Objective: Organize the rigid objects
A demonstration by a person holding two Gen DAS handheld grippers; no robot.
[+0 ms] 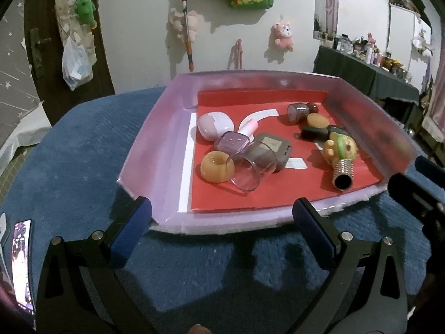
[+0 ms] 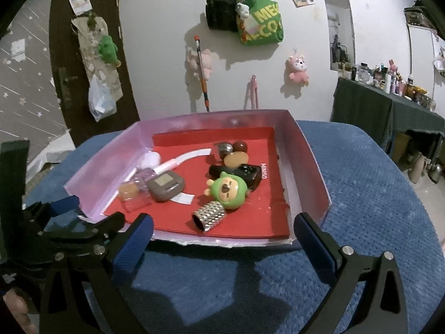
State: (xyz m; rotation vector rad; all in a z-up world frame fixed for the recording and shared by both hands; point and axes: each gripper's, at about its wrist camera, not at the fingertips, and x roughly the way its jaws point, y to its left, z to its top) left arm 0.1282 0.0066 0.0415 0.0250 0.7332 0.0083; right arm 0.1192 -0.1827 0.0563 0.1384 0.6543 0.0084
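Shallow lilac tray (image 1: 155,128) with red liner, resting on a blue-covered bench (image 1: 83,144). Contents: clear cup (image 1: 251,167) lying on its side, partly hiding a grey device (image 1: 274,150); orange ring (image 1: 215,165); nail-polish bottle (image 1: 236,139); green figure on a studded silver tube (image 2: 222,194). "MINISO" reads on the liner's edge. Left gripper (image 1: 222,222) and right gripper (image 2: 222,233) hover at the near rim, fingers spread wide, holding nothing. A green wall bag (image 2: 261,25) shows partial lettering, cut off.
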